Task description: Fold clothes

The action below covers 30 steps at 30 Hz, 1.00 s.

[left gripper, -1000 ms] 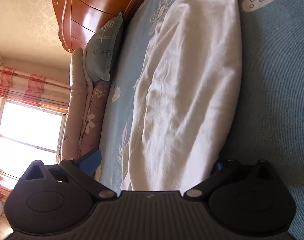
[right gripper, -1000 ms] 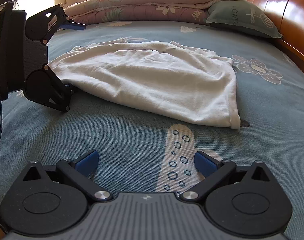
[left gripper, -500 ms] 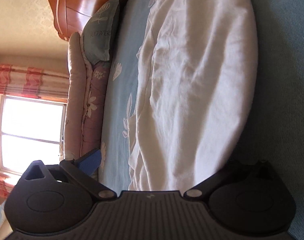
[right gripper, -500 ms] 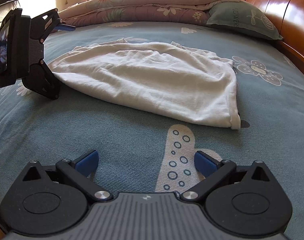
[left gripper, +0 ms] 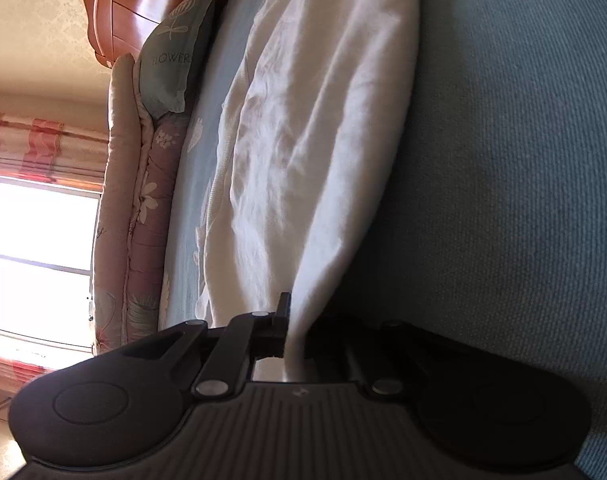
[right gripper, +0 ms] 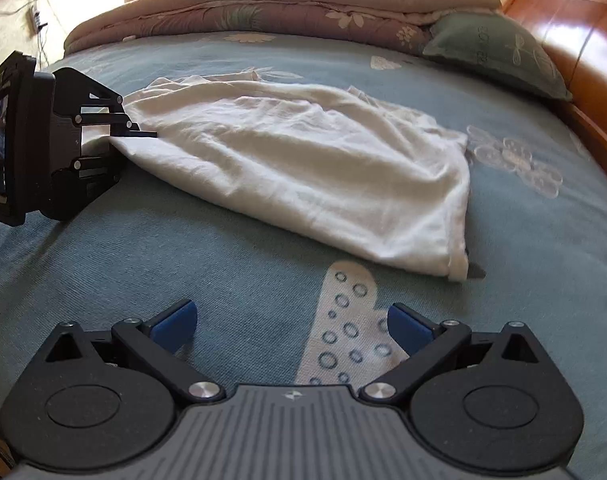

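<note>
White garment (right gripper: 303, 168): spread on blue bed cover (right gripper: 223, 264). Left hand-held gripper (right gripper: 133, 132): turned sideways, pinched onto garment's corner. Right hand-held gripper (right gripper: 291, 322): level, short of garment, fingers wide, holding nothing. Pillow (left gripper: 171, 56) beyond garment: printed "FLOWERS".

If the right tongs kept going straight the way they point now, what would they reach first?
Probably the blue bedspread first, since the open right tongs hover low over it; further along lies the white garment's near folded edge. Depth is unclear.
</note>
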### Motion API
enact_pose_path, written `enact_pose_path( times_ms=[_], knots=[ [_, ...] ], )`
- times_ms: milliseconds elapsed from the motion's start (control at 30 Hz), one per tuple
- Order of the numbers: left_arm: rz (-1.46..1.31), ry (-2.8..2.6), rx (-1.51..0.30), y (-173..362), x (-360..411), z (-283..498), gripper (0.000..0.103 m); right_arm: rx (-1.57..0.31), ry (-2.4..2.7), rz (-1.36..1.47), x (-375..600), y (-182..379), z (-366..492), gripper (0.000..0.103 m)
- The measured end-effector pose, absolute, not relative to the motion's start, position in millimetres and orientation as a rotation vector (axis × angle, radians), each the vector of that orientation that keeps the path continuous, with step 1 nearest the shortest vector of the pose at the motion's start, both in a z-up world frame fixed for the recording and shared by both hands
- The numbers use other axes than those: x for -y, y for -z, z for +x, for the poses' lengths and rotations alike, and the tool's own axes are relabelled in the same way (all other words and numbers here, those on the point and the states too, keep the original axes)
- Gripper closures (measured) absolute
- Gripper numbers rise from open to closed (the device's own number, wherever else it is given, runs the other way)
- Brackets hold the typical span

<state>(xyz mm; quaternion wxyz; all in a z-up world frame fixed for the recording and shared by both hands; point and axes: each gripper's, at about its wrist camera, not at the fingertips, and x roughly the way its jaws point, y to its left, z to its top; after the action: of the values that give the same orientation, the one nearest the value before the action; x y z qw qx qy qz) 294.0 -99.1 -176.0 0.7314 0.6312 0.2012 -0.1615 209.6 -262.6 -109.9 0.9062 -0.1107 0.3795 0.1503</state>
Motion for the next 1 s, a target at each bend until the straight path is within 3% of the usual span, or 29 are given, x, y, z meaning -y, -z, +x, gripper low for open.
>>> enact_pose_path(
  times_ms=[433, 1000],
  knots=[
    [1.287, 0.396, -0.476, 163.7, 90.8, 294.2, 0.103, -0.414, -0.389, -0.985, 151.7, 126.7, 250.4, 0.000],
    [1.257, 0.392, -0.460, 162.8, 89.4, 298.2, 0.103, -0.362, -0.229, -1.222, 224.3, 142.2, 275.4, 0.000]
  ],
)
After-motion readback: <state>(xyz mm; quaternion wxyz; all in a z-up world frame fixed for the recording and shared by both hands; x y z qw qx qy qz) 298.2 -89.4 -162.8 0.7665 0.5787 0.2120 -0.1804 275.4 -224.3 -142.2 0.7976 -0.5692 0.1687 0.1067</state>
